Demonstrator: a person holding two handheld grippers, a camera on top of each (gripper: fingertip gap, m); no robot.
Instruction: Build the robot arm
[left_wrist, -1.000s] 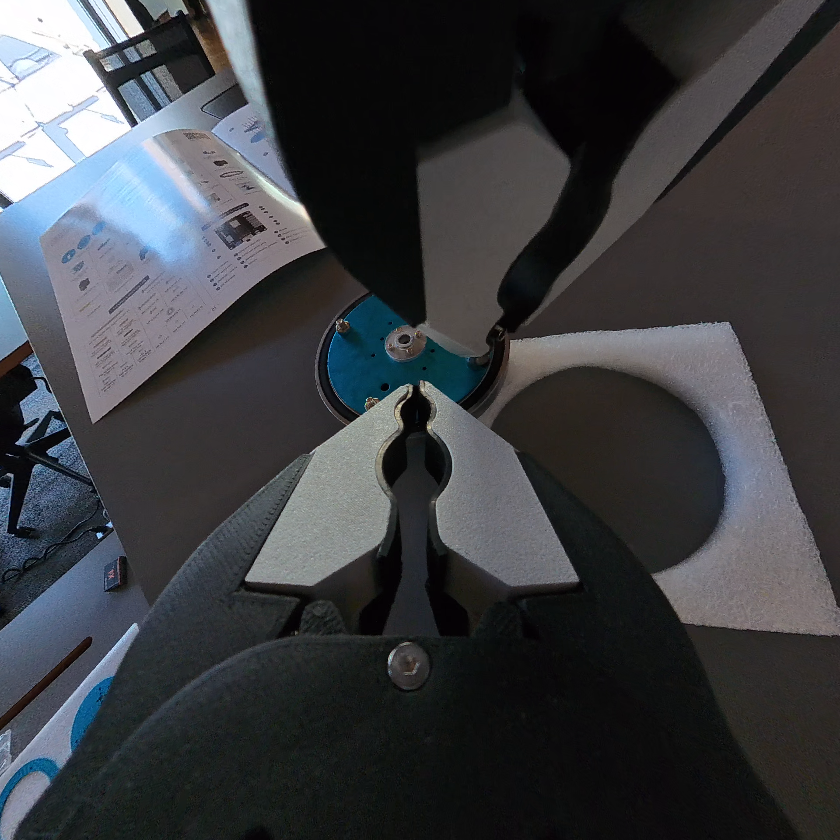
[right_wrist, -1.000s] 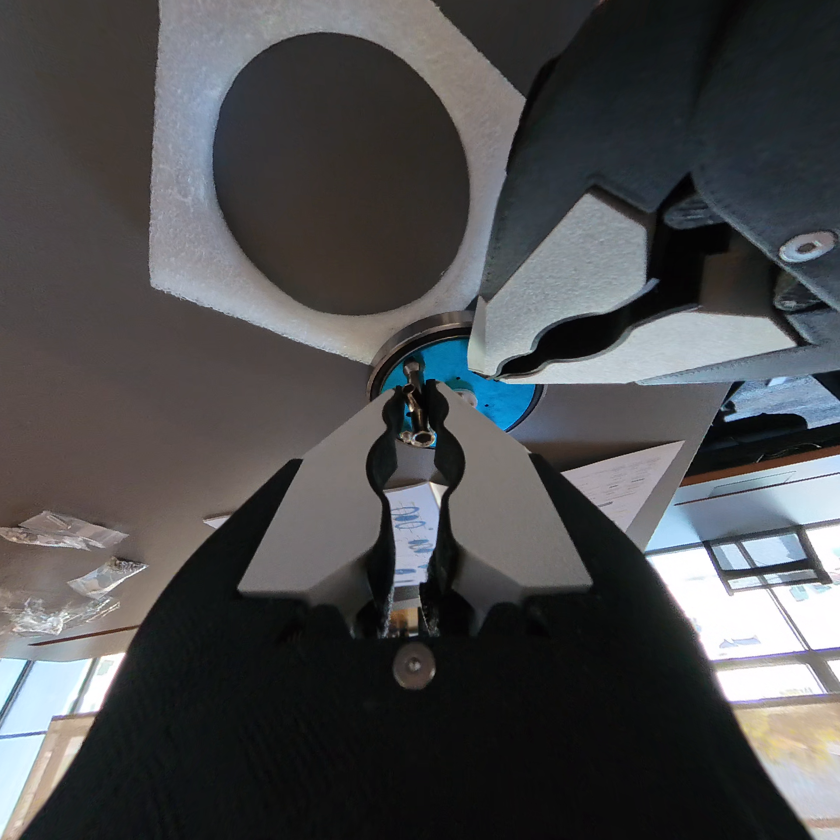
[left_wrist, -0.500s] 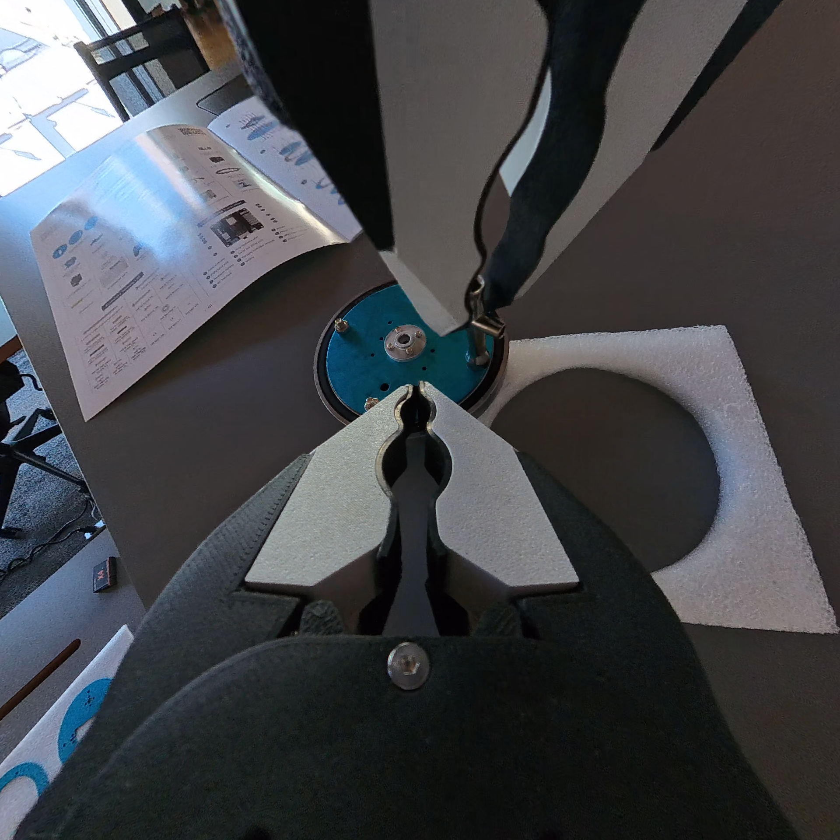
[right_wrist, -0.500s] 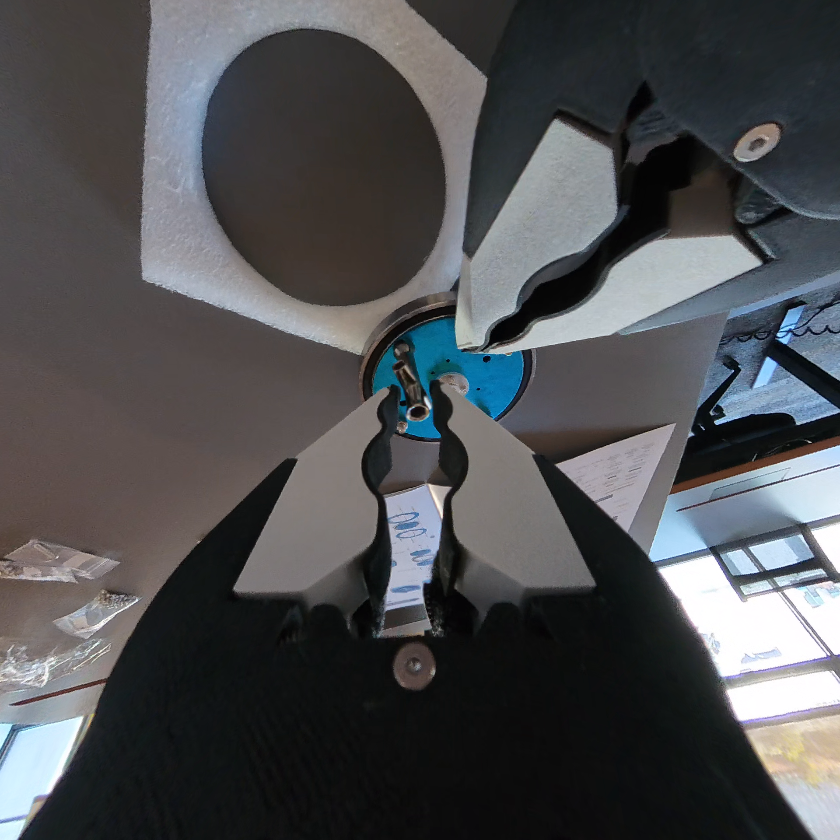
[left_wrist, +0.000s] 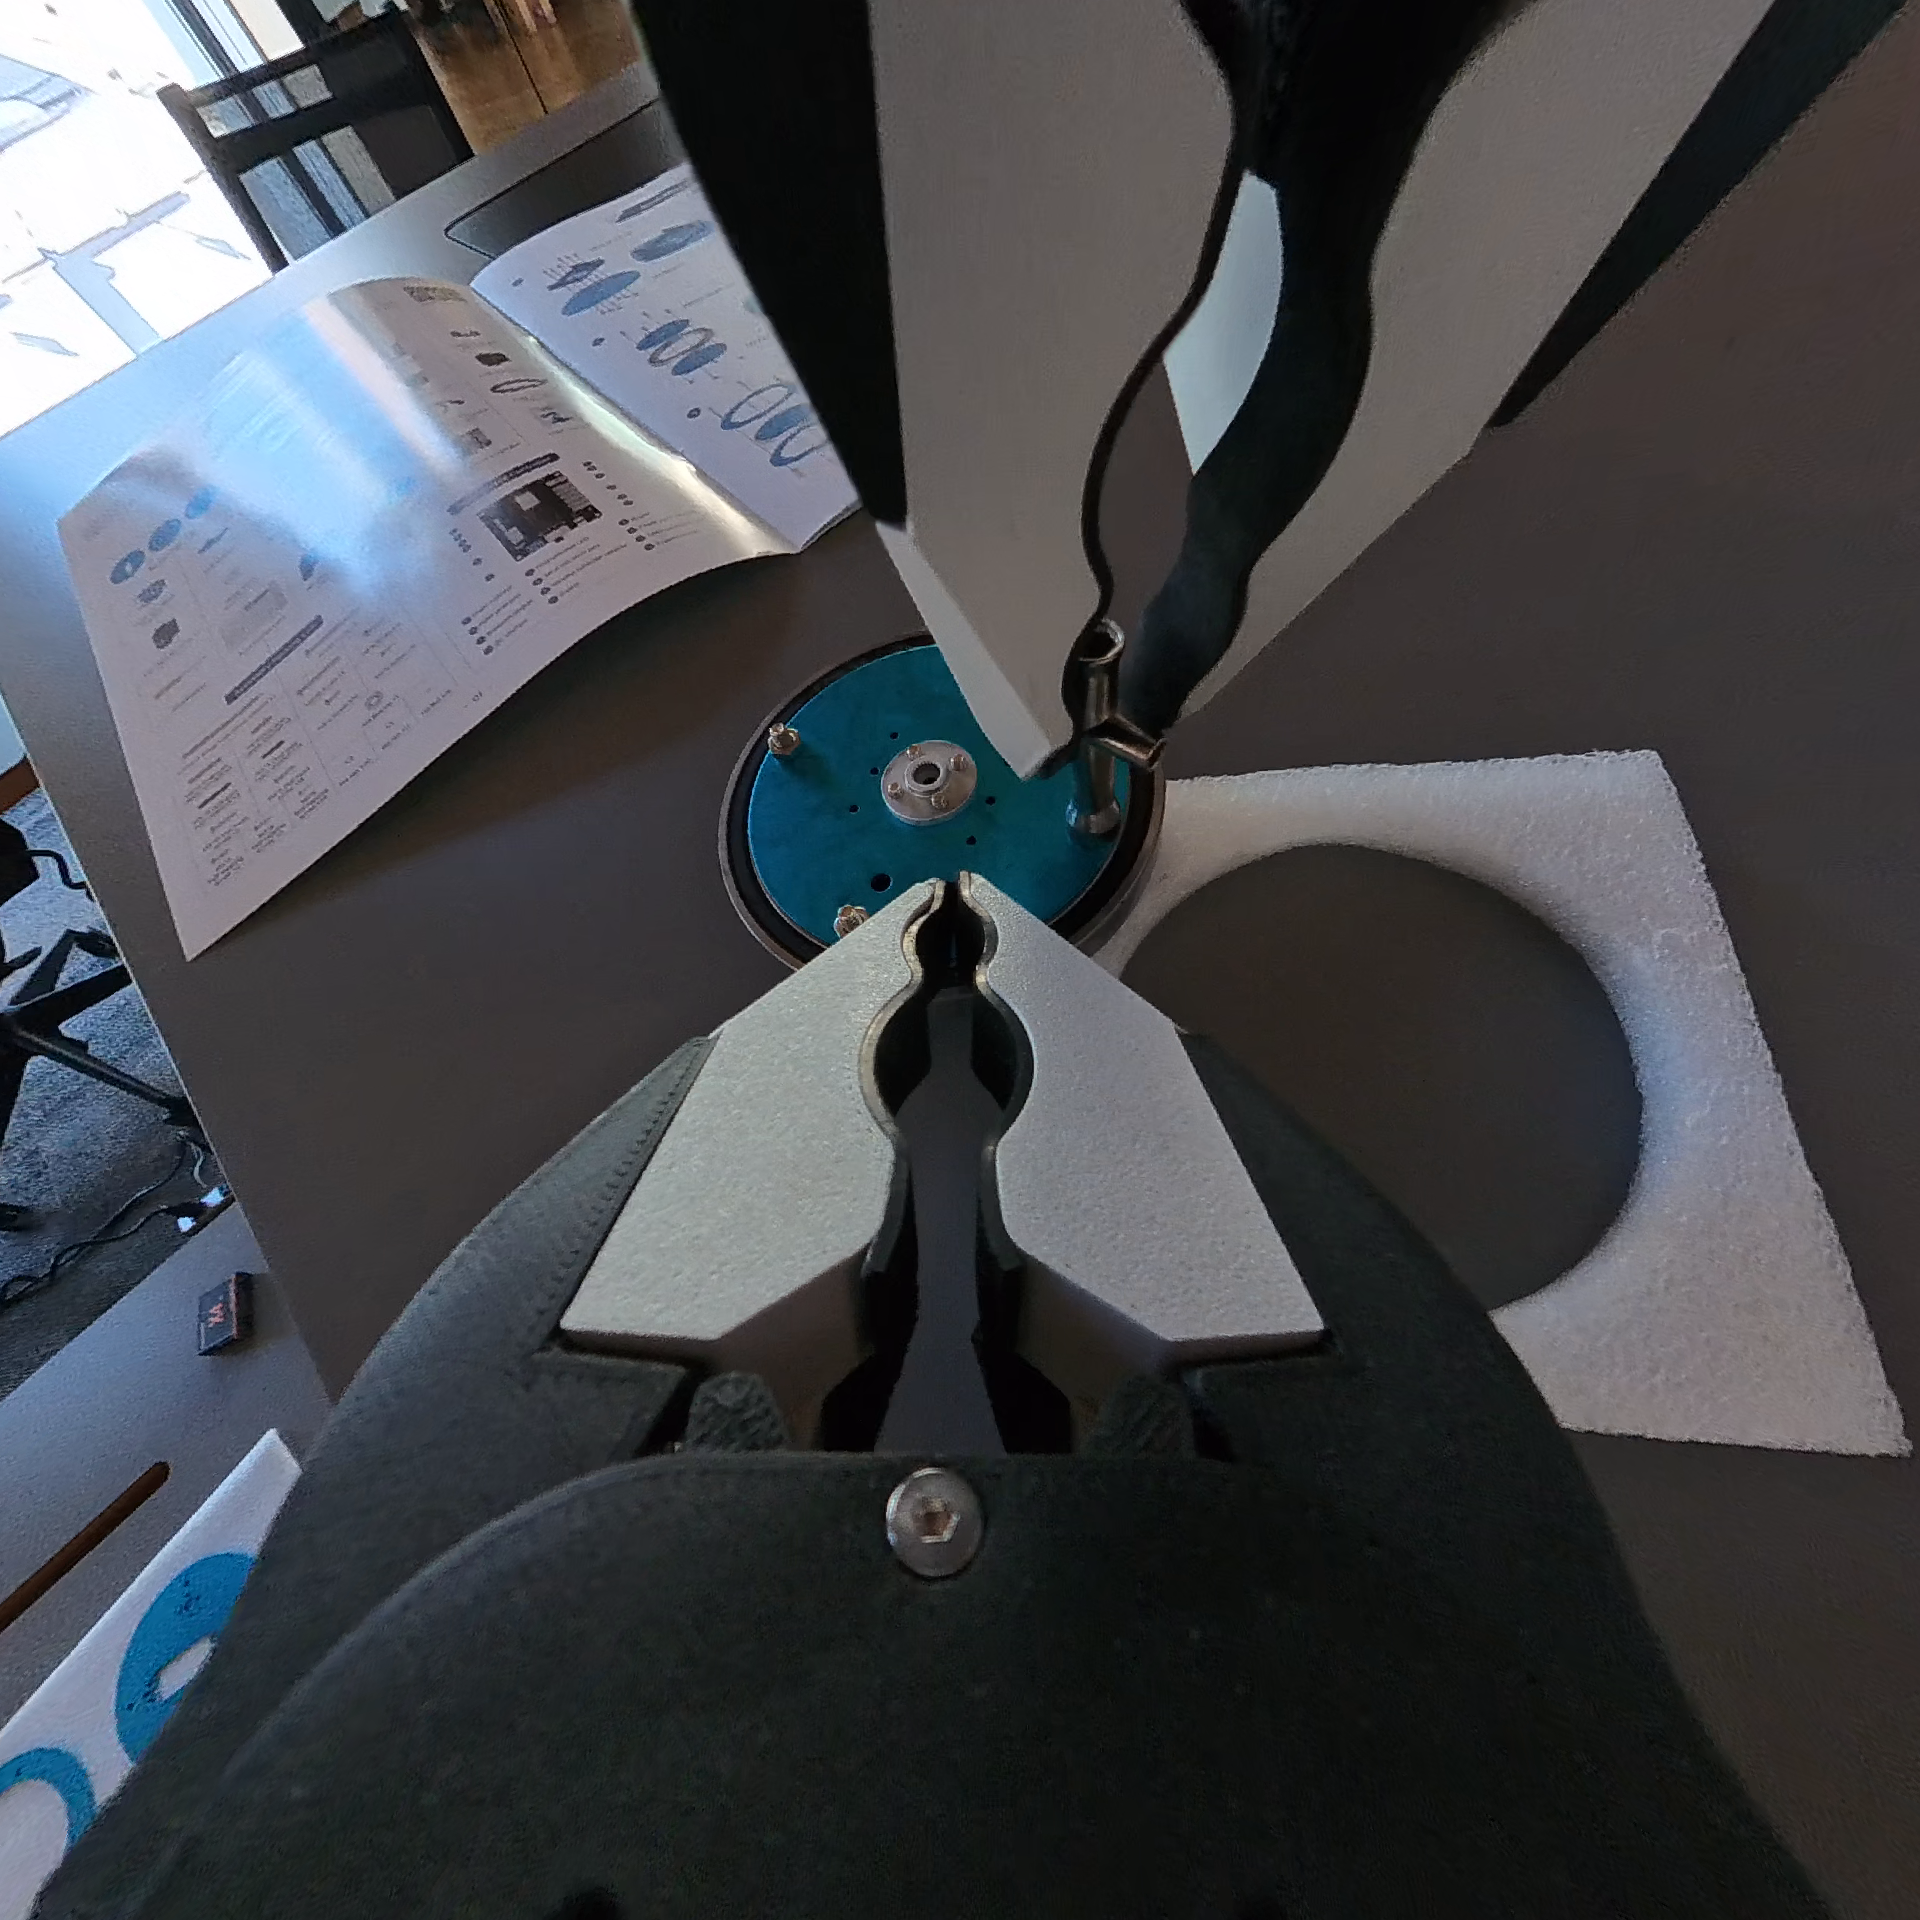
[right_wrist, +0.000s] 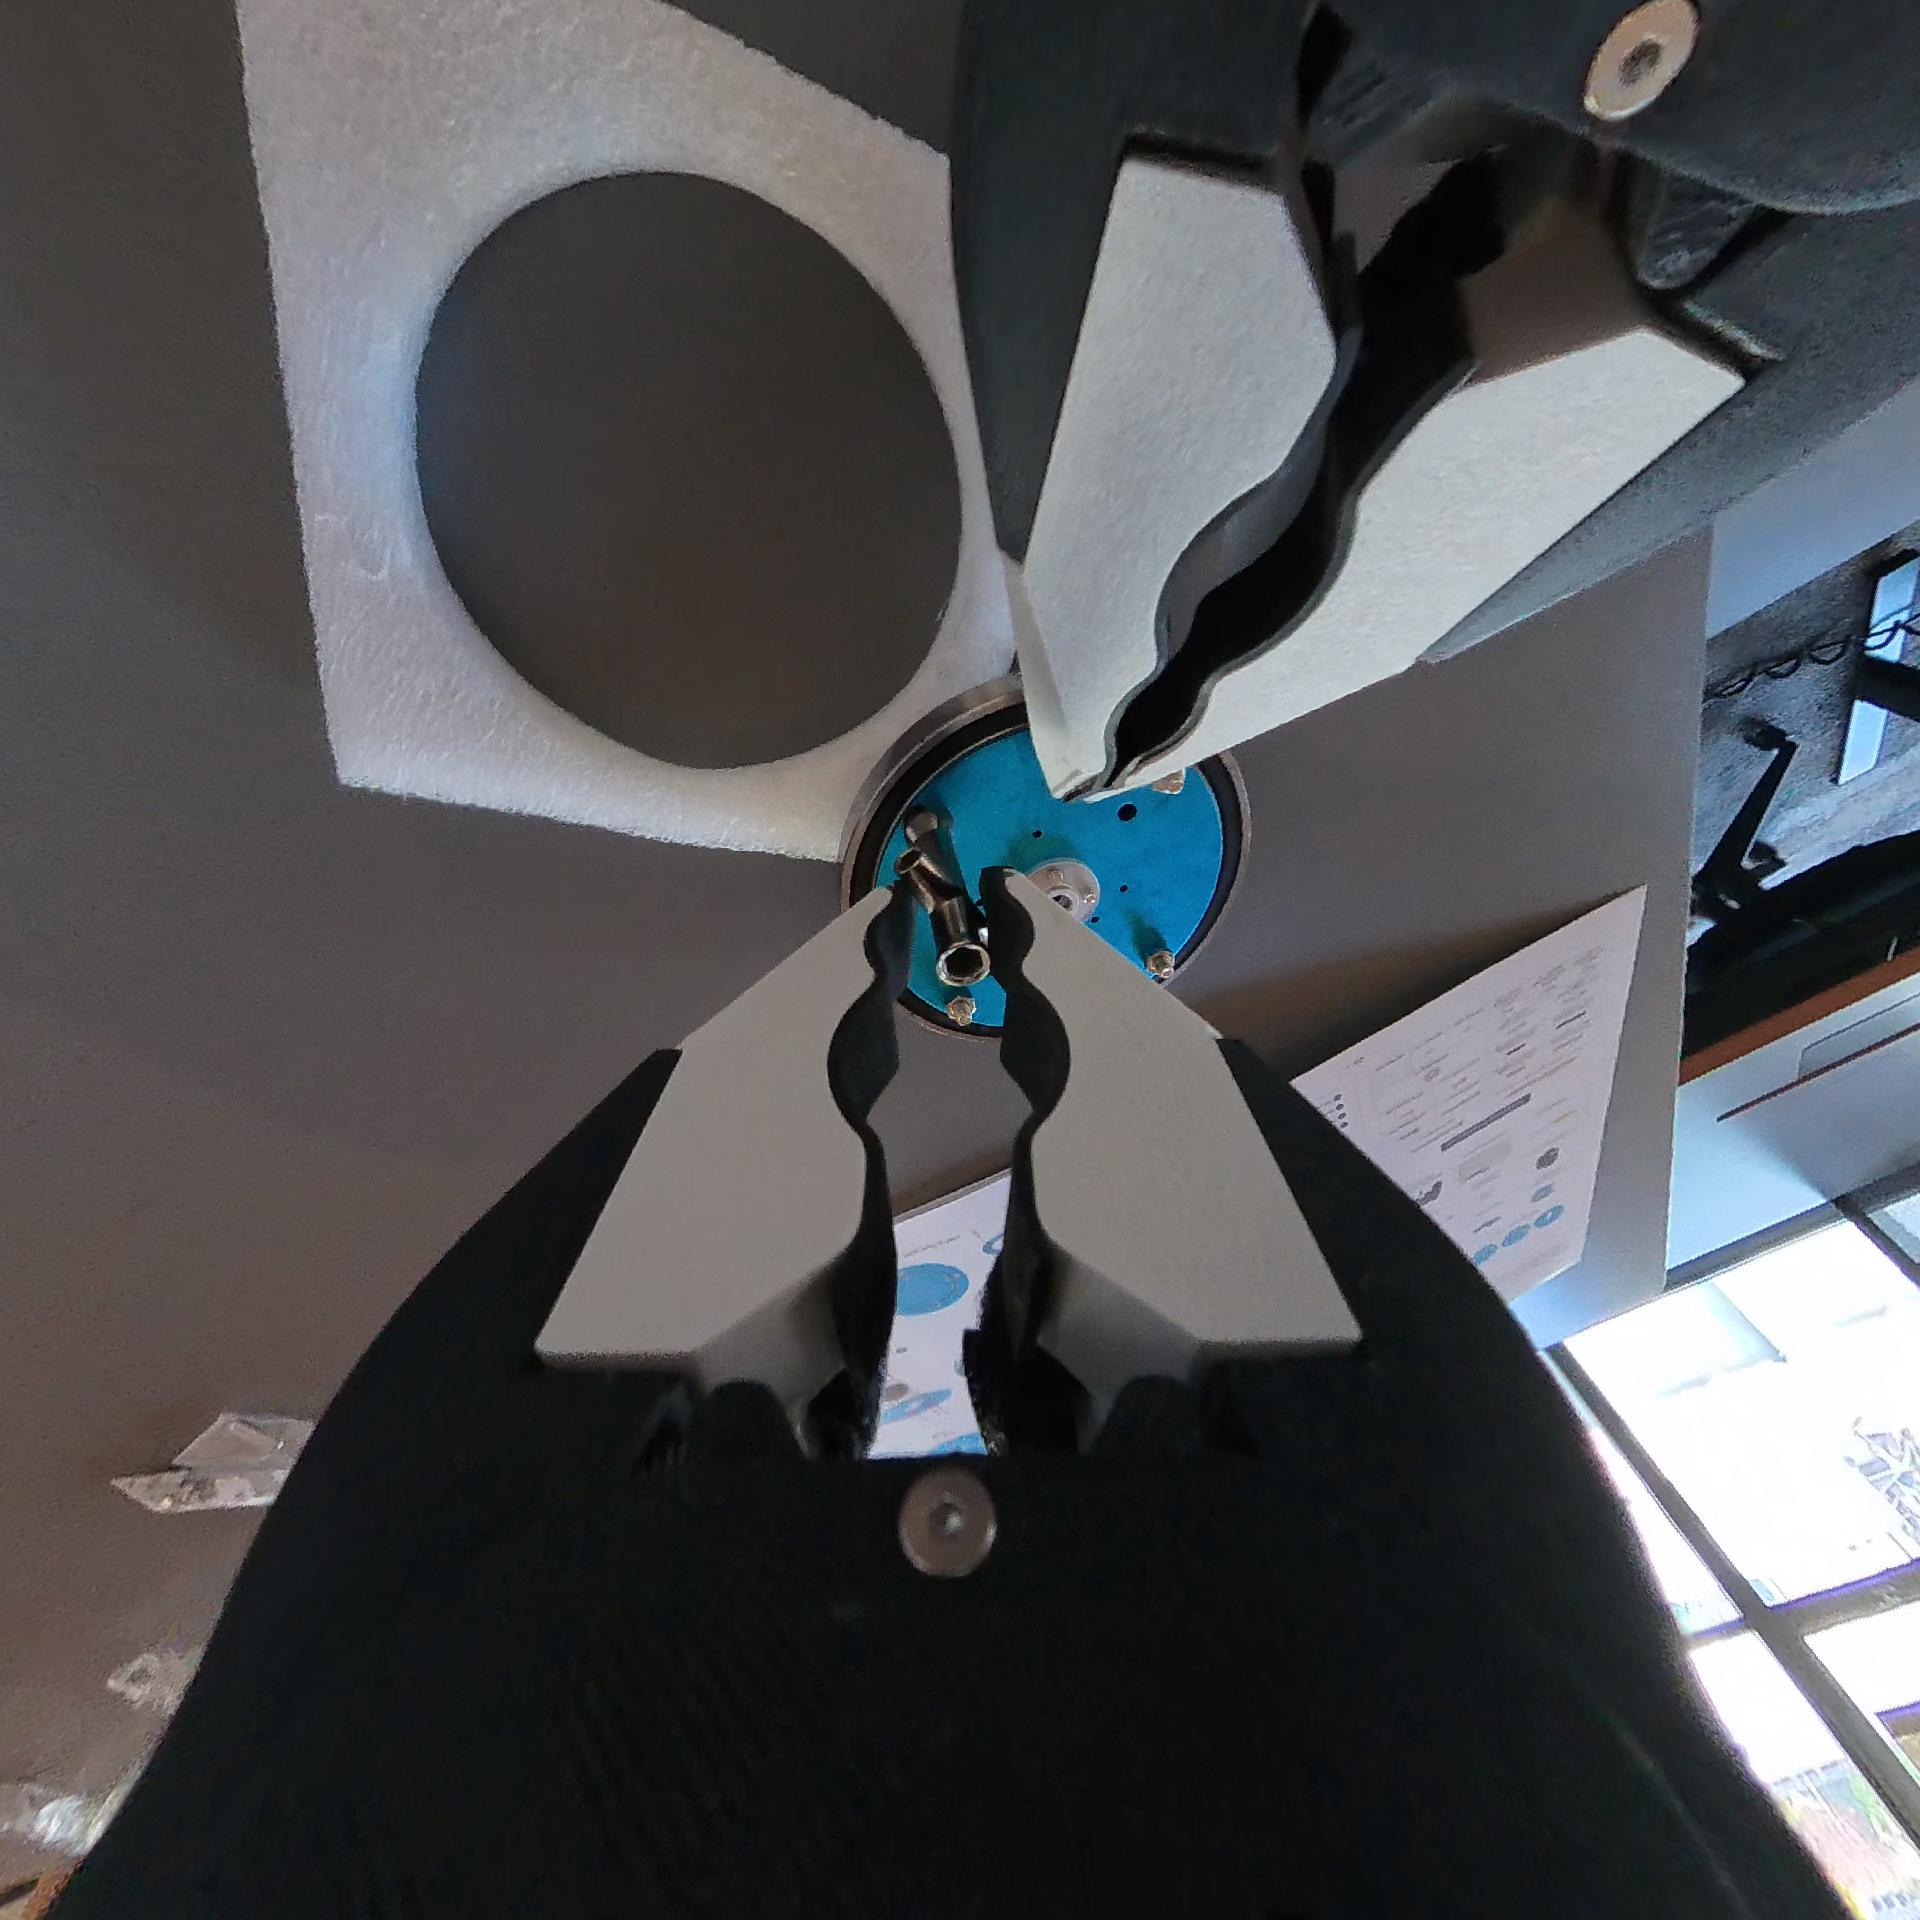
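low in the right wrist view, the right gripper (right_wrist: 940, 904) now stands with a narrow gap between its fingers, no longer clamped on the small metal socket wrench (right_wrist: 935, 904) that sits upright on the blue disc (right_wrist: 1132, 831) at frame centre. beyond, the left gripper (right_wrist: 1091, 779) is closed and empty at the disc's far edge, with the white foam sheet (right_wrist: 343, 312) at upper left.

Both grippers crowd the blue disc (left_wrist: 862, 831); an upright socket wrench (left_wrist: 1099, 758) blocks its foam-side edge. White foam sheet (left_wrist: 1662, 1195) and instruction sheet (left_wrist: 343, 623) flank it on the counter (left_wrist: 468, 1039).
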